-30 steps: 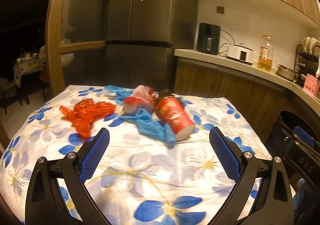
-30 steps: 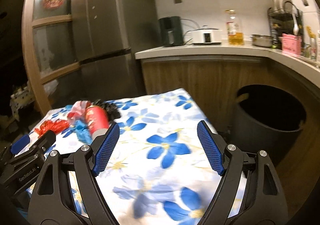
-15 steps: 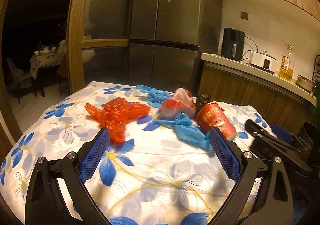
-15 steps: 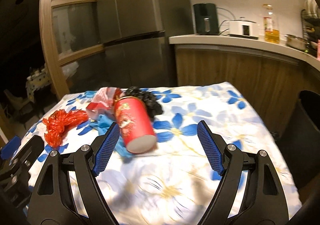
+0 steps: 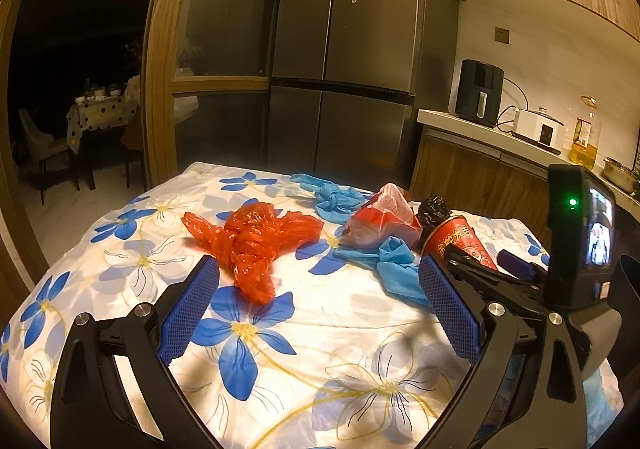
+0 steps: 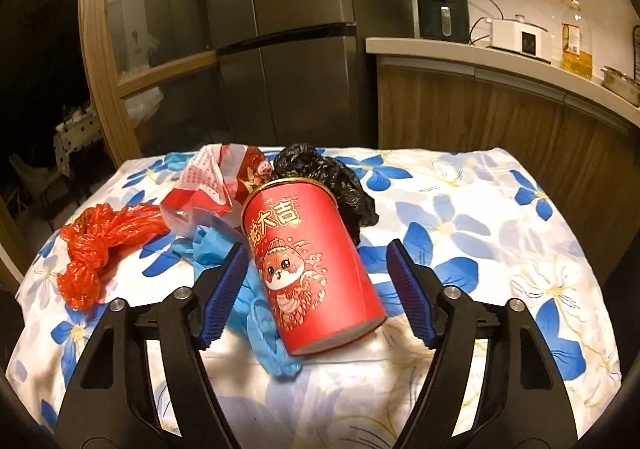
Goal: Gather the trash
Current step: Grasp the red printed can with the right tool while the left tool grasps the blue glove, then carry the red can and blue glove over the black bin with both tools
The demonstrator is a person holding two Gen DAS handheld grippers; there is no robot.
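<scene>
A red printed can lies on its side on the flowered tablecloth, open rim pointing away. My right gripper straddles it; its jaws are closing, with a small gap between each blue pad and the can. Around the can lie blue gloves, a red-and-white bag, a black bag and a crumpled orange-red bag. My left gripper is open and holds nothing. The orange-red bag lies just beyond its left finger. The can shows behind its right finger.
A steel fridge stands behind the table. To the right runs a wooden counter with an air fryer, a cooker and an oil bottle. A second blue glove lies at the table's far side.
My right gripper has swung left and come down onto the can, which now lies between narrower jaws. My left gripper has turned left toward the orange-red bag, and the right gripper has entered its view.
</scene>
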